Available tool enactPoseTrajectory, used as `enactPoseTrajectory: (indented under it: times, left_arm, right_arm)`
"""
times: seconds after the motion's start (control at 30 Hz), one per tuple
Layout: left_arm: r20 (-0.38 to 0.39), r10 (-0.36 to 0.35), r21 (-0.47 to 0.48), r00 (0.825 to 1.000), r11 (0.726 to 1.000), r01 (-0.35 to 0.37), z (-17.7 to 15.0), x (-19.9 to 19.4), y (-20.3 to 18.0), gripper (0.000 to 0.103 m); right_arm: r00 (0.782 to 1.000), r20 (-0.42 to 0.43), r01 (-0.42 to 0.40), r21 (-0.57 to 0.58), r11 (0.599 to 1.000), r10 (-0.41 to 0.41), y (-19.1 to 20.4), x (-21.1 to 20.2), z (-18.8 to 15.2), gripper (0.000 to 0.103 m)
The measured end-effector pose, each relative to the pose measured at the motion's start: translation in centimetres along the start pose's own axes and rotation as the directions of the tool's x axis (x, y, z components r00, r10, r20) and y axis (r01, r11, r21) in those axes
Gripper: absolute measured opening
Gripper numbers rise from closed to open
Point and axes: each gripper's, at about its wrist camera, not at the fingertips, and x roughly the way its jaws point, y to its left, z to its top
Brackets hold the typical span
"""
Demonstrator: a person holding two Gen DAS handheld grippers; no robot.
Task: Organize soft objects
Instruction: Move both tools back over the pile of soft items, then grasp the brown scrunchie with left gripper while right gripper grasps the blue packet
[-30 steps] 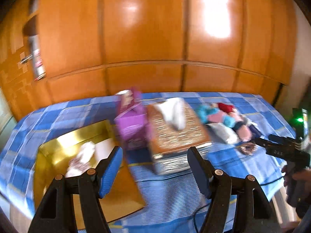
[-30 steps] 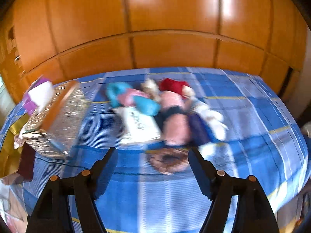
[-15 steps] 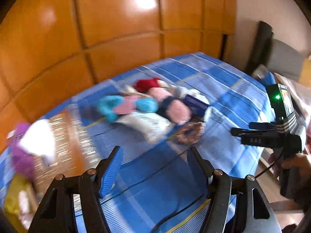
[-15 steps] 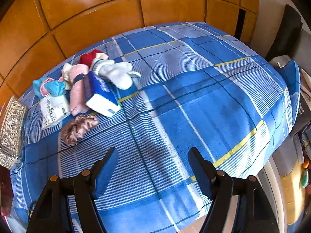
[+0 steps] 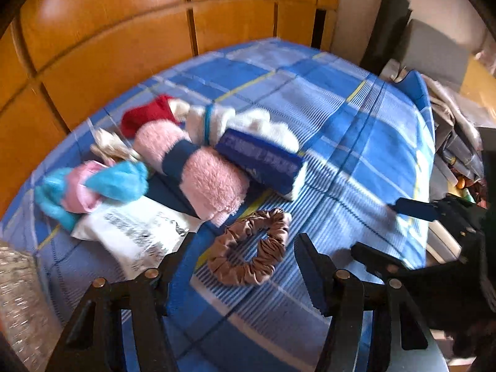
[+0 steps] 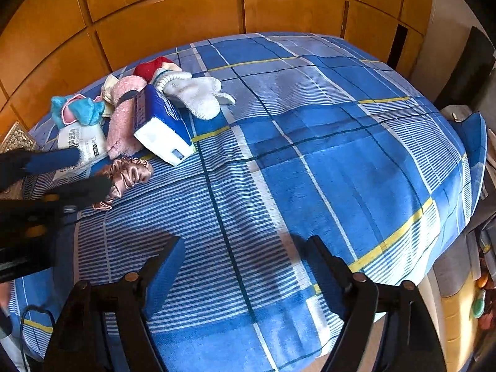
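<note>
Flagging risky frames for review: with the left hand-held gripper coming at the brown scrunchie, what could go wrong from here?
1. The left hand-held gripper, open and just closing, could pinch the white packet lying beside the scrunchie.
2. It might snag the blue plaid bedcover under it.
3. The right hand-held gripper is open nearby, so they could collide.

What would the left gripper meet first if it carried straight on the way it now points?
Most likely the brown scrunchie, which lies just ahead between the open fingers of the left gripper. Its jaws have just been closing, with nothing pressed between them. Depth is hard to judge; the blue checked bedcover lies beneath.
</note>
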Motion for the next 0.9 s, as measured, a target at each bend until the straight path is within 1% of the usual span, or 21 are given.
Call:
enactPoseTrajectory:
  times: [0.07,0.1,0.13,0.17,0.2,0.23,0.27,0.3,0.37,0.47,0.63,0.8,0.87,0.9]
  left_arm:
    - [-0.013,-0.001,-0.009,1.000,1.000,0.001,0.2,1.0,0.0,0.063]
    - [-0.022,-0.012,-0.019,1.000,1.000,0.012,0.2,1.6,0.1,0.055]
    - [-0.036,-0.028,-0.028,0.999,0.999,0.027,0.2,2.1,0.2,0.050]
    - [-0.043,-0.041,-0.038,0.998,0.999,0.039,-0.1,2.6,0.3,0.047]
    - [-0.018,-0.042,-0.039,0.999,0.998,0.041,-0.4,2.5,0.4,0.043]
    - [-0.011,-0.040,-0.040,0.999,0.998,0.040,-0.6,2.5,0.3,0.042]
    - [-0.002,-0.043,-0.041,0.999,0.998,0.043,-0.9,2.3,0.4,0.033]
    - [0.004,-0.044,-0.047,0.999,0.998,0.045,-1.2,2.1,0.4,0.021]
    - [0.008,-0.039,-0.057,0.999,0.998,0.040,-1.7,1.6,0.6,0.014]
    - [0.014,-0.042,-0.074,0.999,0.996,0.043,-3.0,0.5,0.7,0.012]
    - [0.018,0.003,-0.126,1.000,0.992,-0.001,-6.4,-1.7,1.5,0.012]
    - [0.038,0.006,-0.186,0.999,0.983,0.001,-8.9,-3.0,2.7,0.013]
    - [0.053,0.005,-0.191,0.999,0.982,0.005,-9.5,-3.2,2.9,0.013]
    - [0.055,0.007,-0.191,0.998,0.982,0.004,-9.6,-3.3,3.0,0.013]
  right_arm:
    - [1.000,0.011,-0.005,-0.007,1.000,0.005,0.0,0.1,-0.1,0.087]
    - [1.000,0.017,-0.007,-0.007,1.000,0.007,0.0,0.1,-0.2,0.088]
    - [1.000,0.025,-0.008,-0.004,1.000,0.008,0.0,0.1,-0.3,0.088]
    - [0.999,0.031,-0.007,-0.003,1.000,0.007,0.1,0.2,-0.2,0.089]
    - [0.999,0.038,-0.005,-0.005,1.000,0.006,0.2,0.1,-0.3,0.089]
    - [0.999,0.043,-0.005,-0.007,1.000,0.006,0.2,0.2,-0.4,0.089]
    - [0.999,0.049,-0.006,-0.007,1.000,0.006,0.1,0.2,-0.4,0.090]
    - [0.999,0.054,-0.006,-0.006,1.000,0.007,0.1,0.1,-0.4,0.090]
    - [0.998,0.061,-0.004,-0.009,1.000,0.005,0.2,0.1,-0.5,0.090]
    - [0.997,0.073,-0.005,-0.021,1.000,0.006,0.1,0.1,-0.5,0.090]
    - [0.996,0.092,-0.004,-0.038,0.999,0.008,0.4,0.2,-0.8,0.093]
    - [0.998,0.061,-0.015,-0.054,0.998,0.018,0.4,0.1,-0.3,0.092]
    - [0.998,0.026,-0.047,-0.056,0.997,0.049,0.4,0.0,0.4,0.086]
    - [0.996,0.019,-0.090,-0.047,0.995,0.091,0.4,-0.3,1.1,0.076]
